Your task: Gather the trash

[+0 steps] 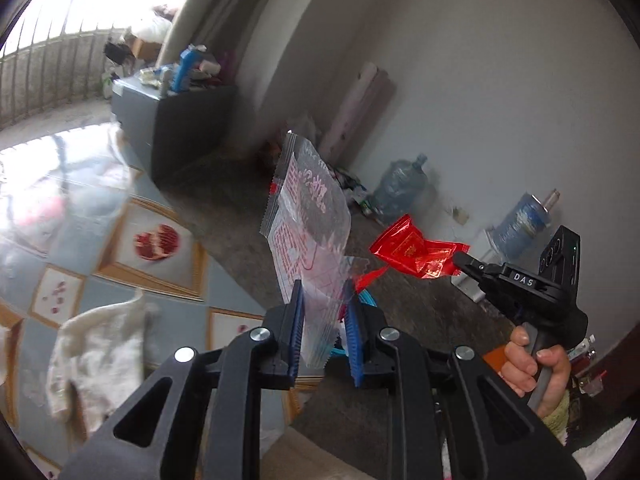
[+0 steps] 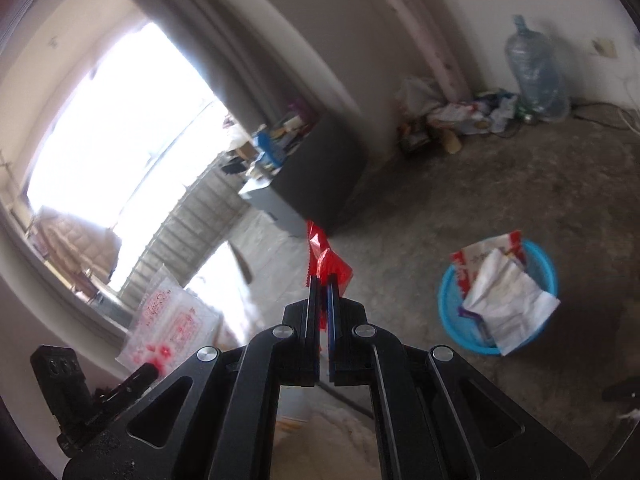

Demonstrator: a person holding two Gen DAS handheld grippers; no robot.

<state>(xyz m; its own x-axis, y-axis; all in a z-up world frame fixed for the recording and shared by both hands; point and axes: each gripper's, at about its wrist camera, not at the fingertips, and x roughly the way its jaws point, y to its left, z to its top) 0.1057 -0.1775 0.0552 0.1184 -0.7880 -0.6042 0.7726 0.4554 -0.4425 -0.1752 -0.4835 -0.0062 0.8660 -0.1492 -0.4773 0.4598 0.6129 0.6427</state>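
Note:
In the left wrist view my left gripper point(image 1: 322, 294) is shut on the lower edge of a clear plastic wrapper with red print point(image 1: 306, 208), which stands up in the air. To its right, a person's hand point(image 1: 536, 364) holds my right gripper point(image 1: 460, 259), shut on a crumpled red foil wrapper point(image 1: 416, 254). The right wrist view shows that gripper point(image 2: 323, 280) pinching the red wrapper point(image 2: 326, 256). A blue plastic basin point(image 2: 452, 300) with several papers and wrappers in it stands on the floor, lower right of the fingers. The left gripper point(image 2: 149, 369) and clear wrapper point(image 2: 172, 316) show at lower left.
A table with a glossy fruit-print cover point(image 1: 160, 240) and a white cloth point(image 1: 100, 352) lies to the left. A dark cabinet point(image 1: 176, 128) loaded with clutter stands by the window. Two water jugs point(image 1: 400, 188) and a litter pile point(image 2: 460, 114) line the wall. Rough concrete floor point(image 2: 480, 184).

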